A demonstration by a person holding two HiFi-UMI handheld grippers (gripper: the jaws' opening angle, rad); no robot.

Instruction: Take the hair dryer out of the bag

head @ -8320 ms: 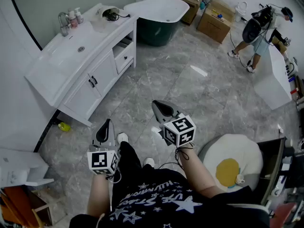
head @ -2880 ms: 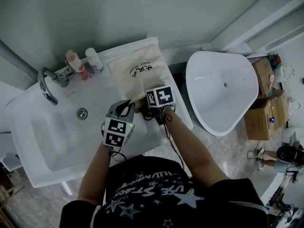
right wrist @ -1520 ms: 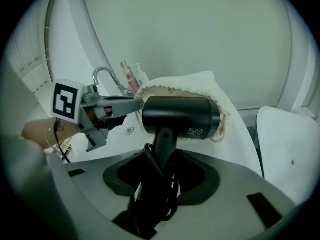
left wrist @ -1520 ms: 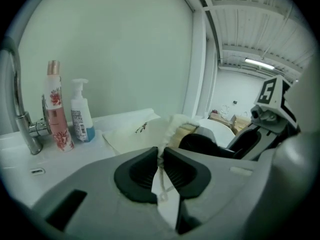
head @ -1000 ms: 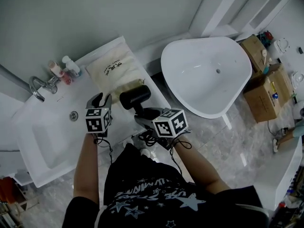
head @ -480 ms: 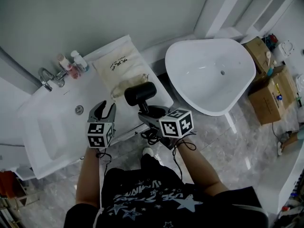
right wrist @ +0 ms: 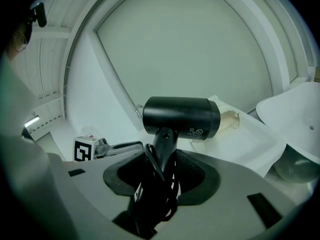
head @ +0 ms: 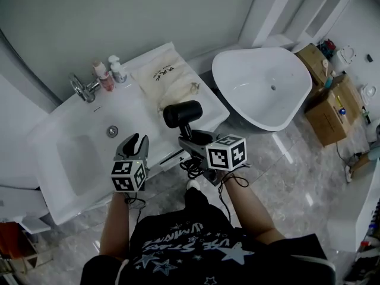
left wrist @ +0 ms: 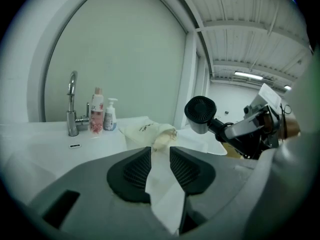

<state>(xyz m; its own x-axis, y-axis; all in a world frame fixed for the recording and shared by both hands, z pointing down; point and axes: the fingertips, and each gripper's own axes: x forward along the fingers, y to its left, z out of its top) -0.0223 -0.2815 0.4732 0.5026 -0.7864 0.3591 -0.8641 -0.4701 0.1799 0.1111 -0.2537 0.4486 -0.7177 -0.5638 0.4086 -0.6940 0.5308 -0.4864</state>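
Note:
A black hair dryer [head: 182, 113] hangs in the air over the front edge of the white vanity counter [head: 139, 108]. My right gripper [head: 190, 140] is shut on its handle [right wrist: 162, 144], which has the cord wrapped round it. The cream cloth bag [head: 169, 82] lies flat on the counter behind it, its mouth toward me. My left gripper [head: 133, 142] is in front of the counter; its jaws are closing with nothing between them. In the left gripper view the hair dryer [left wrist: 200, 114] shows at the right and the bag [left wrist: 150, 131] just past the left gripper [left wrist: 160, 151].
A chrome faucet [head: 83, 88] and two bottles [head: 113, 73] stand at the back of the counter by the sink basin [head: 89, 159]. A white bathtub [head: 261, 82] sits to the right, with cardboard boxes [head: 323, 100] beyond it. Grey marble floor lies below.
The right gripper has carried the hair dryer farther back from the bag's mouth. The left gripper has drawn back off the counter, and its jaws stand narrower than half a second ago.

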